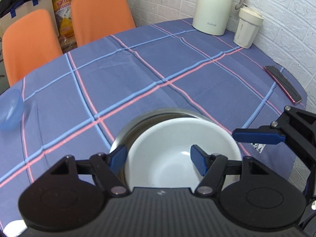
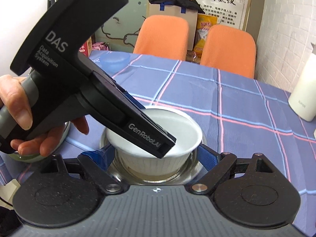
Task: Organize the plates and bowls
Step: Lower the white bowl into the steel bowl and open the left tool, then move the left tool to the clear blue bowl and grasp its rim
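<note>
A white bowl (image 1: 177, 150) sits inside a steel bowl (image 1: 142, 118) on the checked tablecloth. My left gripper (image 1: 160, 158) is open, one blue finger outside the white bowl's left rim and one inside it. In the right wrist view the white bowl (image 2: 177, 136) rests in the steel bowl (image 2: 194, 169), and my right gripper (image 2: 154, 158) is open with its blue fingers on either side of the bowls. The left gripper's body (image 2: 79, 75) reaches over the white bowl. A pale blue bowl (image 1: 9, 110) stands at the table's left edge, also seen far back (image 2: 114, 60).
A white thermos jug (image 1: 213, 6) and a lidded white cup (image 1: 247, 28) stand at the back right by the brick wall. A dark phone (image 1: 283, 83) lies near the right table edge. Two orange chairs (image 1: 98, 13) stand behind the table. Another dish edge (image 2: 65, 136) shows under the hand.
</note>
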